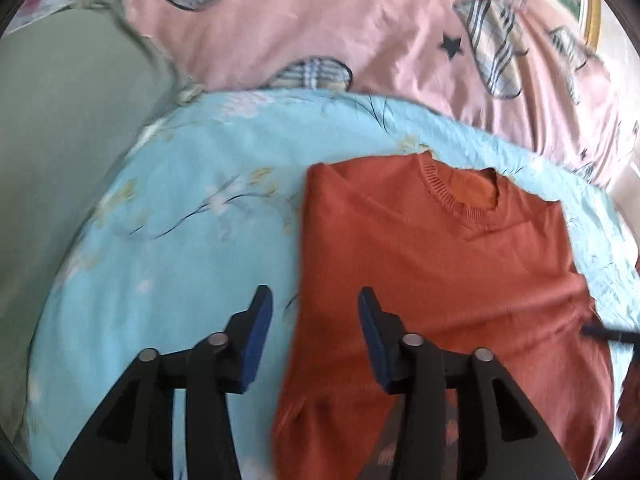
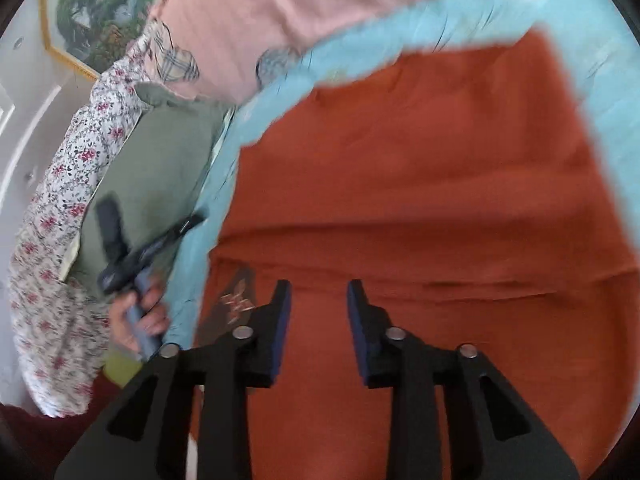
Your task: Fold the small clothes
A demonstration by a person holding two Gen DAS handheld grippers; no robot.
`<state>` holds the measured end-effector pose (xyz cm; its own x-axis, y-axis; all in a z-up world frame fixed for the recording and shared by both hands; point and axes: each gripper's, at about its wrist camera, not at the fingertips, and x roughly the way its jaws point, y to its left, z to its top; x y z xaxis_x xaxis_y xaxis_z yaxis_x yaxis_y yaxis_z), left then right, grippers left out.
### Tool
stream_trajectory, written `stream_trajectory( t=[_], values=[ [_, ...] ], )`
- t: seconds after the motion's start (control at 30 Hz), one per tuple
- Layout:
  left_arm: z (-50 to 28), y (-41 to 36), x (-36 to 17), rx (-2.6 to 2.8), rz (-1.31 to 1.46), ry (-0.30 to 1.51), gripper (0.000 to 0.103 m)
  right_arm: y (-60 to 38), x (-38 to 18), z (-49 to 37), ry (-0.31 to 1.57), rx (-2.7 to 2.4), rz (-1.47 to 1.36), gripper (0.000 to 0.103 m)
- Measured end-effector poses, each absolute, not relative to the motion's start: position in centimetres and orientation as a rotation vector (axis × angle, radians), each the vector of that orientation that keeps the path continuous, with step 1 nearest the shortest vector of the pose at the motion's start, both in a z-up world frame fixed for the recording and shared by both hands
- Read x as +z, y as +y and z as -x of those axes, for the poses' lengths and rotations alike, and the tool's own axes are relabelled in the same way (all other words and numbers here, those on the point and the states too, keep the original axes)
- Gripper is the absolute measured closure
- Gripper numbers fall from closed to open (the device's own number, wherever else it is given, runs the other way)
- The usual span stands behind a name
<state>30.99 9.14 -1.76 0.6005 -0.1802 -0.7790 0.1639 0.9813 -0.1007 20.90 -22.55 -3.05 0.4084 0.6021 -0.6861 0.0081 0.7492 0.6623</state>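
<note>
A rust-orange knit sweater lies flat on a light blue floral bedspread, ribbed neckline at the far end, its sides folded in to a narrow rectangle. My left gripper is open and empty, hovering over the sweater's left edge. A tip of the right gripper shows at the sweater's right edge. In the right wrist view the sweater fills the frame. My right gripper is open and empty just above it. The left gripper shows at the left, held in a hand.
A pink quilt with plaid patches lies beyond the bedspread. A green sheet lies to the left. A person in a floral garment stands at the bed's side. A framed picture hangs on the wall.
</note>
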Motion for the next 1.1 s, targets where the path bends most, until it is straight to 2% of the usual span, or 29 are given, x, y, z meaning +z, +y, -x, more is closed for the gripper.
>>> stream_trajectory(
  t=[0.07,0.13,0.2,0.27,0.33,0.37,0.4,0.43,0.47,0.5,0.6,0.77,0.93,0.97,1.03,1.07,1.1],
  values=[
    [-33.6,8.1,-2.3,-0.187,0.027,0.936,0.053,-22.0,-5.1,-21.9,1.164,0.353,-0.704,0.058],
    [-35.8,7.5,-2.8,-0.204,0.047,0.956,0.046,-22.1,-6.7,-22.6,1.183,0.306,-0.777,0.058],
    [-37.8,6.9,-3.6,-0.206,0.037,0.982,0.029,-22.4,-7.5,-23.0,1.164,0.286,-0.838,0.058],
    [-39.4,6.5,-4.8,-0.194,0.029,1.011,0.029,-23.1,-8.3,-23.2,1.139,0.247,-0.916,0.058],
    [-40.4,6.2,-5.7,-0.178,0.025,1.026,0.035,-23.4,-8.6,-23.1,1.091,0.231,-0.97,0.059],
    [-41.1,6.1,-6.4,-0.178,0.028,1.038,0.053,-23.4,-8.7,-23.0,1.075,0.227,-0.976,0.065],
    [-41.4,6.0,-6.7,-0.179,0.033,1.042,0.06,-23.4,-8.8,-22.9,1.066,0.223,-0.981,0.083],
    [-41.7,6.0,-6.8,-0.174,0.035,1.035,0.063,-23.4,-9.0,-22.9,1.062,0.219,-0.988,0.097],
    [-41.8,5.9,-6.7,-0.169,0.032,1.018,0.08,-23.3,-8.9,-22.6,1.056,0.227,-1.001,0.101],
    [-42.0,5.8,-6.5,-0.173,0.03,1.011,0.091,-23.3,-8.4,-22.1,1.037,0.238,-0.998,0.101],
    [-42.6,6.0,-6.1,-0.149,0.032,0.996,0.093,-22.4,-6.3,-20.3,1.005,0.259,-0.895,0.101],
    [-43.2,7.7,-6.0,-0.13,0.11,0.988,0.093,-21.4,-8.0,-19.4,1.103,0.243,-0.826,0.101],
    [-42.3,9.6,-5.4,-0.166,0.2,1.03,0.084,-21.7,-7.1,-18.4,1.15,0.259,-0.758,0.099],
    [-41.1,10.2,-5.0,-0.161,0.206,1.022,0.083,-21.9,-6.5,-18.0,1.141,0.268,-0.755,0.096],
    [-39.0,10.8,-4.3,-0.169,0.2,1.01,0.083,-22.5,-5.3,-16.9,1.117,0.257,-0.733,0.081],
    [-37.0,11.2,-3.9,-0.178,0.193,1.002,0.082,-22.8,-4.7,-16.2,1.105,0.246,-0.719,0.067],
    [-35.5,11.3,-3.7,-0.18,0.187,1.0,0.081,-23.0,-4.2,-15.7,1.09,0.238,-0.709,0.061]
  ],
)
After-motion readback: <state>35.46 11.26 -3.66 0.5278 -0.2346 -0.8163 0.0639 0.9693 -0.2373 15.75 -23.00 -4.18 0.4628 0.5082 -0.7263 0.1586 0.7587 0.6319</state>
